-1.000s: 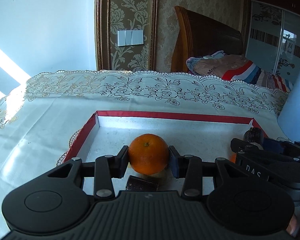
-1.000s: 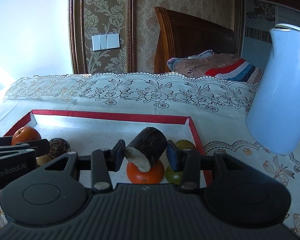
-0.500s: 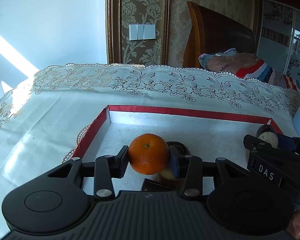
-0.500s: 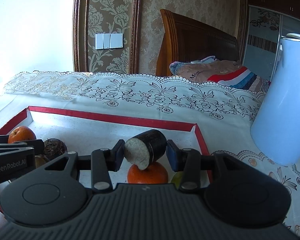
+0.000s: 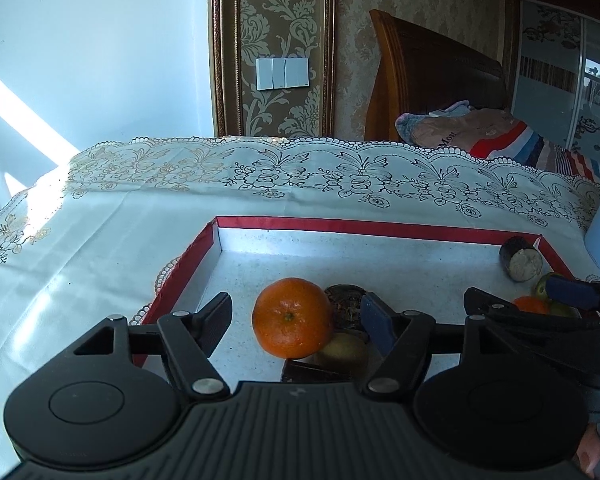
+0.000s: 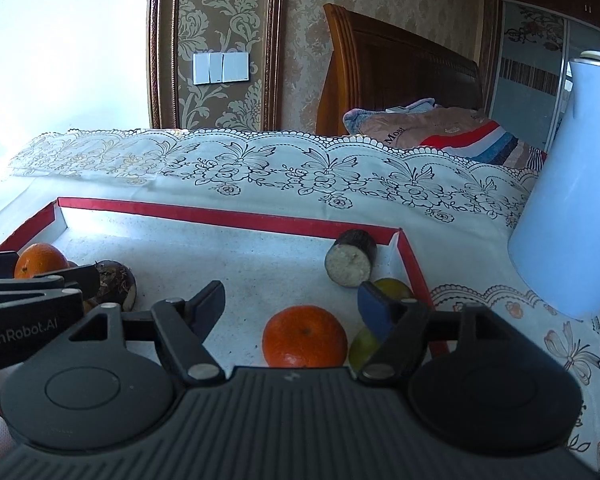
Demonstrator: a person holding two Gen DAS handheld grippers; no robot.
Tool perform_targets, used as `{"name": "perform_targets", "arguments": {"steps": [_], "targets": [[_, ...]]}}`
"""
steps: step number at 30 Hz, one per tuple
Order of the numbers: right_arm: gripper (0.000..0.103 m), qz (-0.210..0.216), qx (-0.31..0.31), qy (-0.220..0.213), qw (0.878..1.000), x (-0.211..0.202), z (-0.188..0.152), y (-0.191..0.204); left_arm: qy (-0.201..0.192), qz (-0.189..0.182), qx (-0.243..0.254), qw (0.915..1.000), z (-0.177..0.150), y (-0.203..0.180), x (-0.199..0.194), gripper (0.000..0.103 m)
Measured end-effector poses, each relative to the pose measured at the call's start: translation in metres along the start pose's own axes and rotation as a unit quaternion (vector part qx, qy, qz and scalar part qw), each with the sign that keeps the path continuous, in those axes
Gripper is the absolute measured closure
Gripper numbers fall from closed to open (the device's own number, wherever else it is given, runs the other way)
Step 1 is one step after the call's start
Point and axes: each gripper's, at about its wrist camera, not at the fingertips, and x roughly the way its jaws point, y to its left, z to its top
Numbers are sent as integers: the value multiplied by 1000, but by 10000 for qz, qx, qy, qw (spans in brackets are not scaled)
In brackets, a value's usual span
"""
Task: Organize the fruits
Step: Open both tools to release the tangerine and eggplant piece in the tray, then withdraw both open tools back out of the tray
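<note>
Both claws gape wide, nothing gripped. We have the left claw (image 5: 296,318) hovering over the left end of the red-rimmed tray (image 5: 364,227), with an orange (image 5: 293,318) sitting between its spread fingers, neither pad touching it. At 3 o'clock of that orange, touching or nearly so, sits a dark round fruit (image 5: 346,304); a yellowish fruit (image 5: 342,350) lies at about 5 o'clock, and a dark piece (image 5: 312,372) peeks out under the claw body, too hidden to name.

The right claw (image 6: 292,306) hangs over the tray's right end (image 6: 414,264). A second orange (image 6: 305,337) rests on the tray floor dead centre at 6 o'clock of the gap, close to the claw body. Two green-yellow fruits (image 6: 392,287) sit behind the right-hand pad; contact unclear. The cut dark stub (image 6: 351,258) lies at 1 o'clock from the claw gap, tucked into the far right corner near the rim. Its long axis runs from 11 to 5 o'clock roughly, pale cut face pointing toward the camera and slightly left, dark skin end toward the corner. The right claw is plainly nearer to it than the left.

We judge both items look placed; the next move probably is a retreat or a reach for another fruit. Oranges are round, no axis to align, stem dimple faces us. The blue jug (image 6: 572,200) stands on the worktop (image 6: 260,172) at 2 o'clock, outside the tray; watch for a bump.
</note>
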Motion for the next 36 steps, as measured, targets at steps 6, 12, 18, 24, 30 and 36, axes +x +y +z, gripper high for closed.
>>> {"name": "perform_targets", "arguments": {"steps": [6,12,18,24,30,36], "targets": [[20,-10,35,-11,10000,-2,-1,-1,2,-32,-108,9999,-1,5,-2,27],[12,-30,29,-128,9999,-15,-4,-1,-122,-83,-178,9997,-4,12,-15,27],[9,9,62,-97,9999,-27,-7,-3,-162,-179,-190,9995,-5,14,-30,27],[7,107,129,-22,9999,-40,-14,-6,-39,-191,-157,9997,-17,15,-43,27],[5,204,193,-52,9996,-64,-25,-11,-16,-239,-263,9994,-31,25,-61,27],[4,397,436,57,9982,-85,-40,-20,-135,-132,-34,9998,-51,25,-80,27]]}}
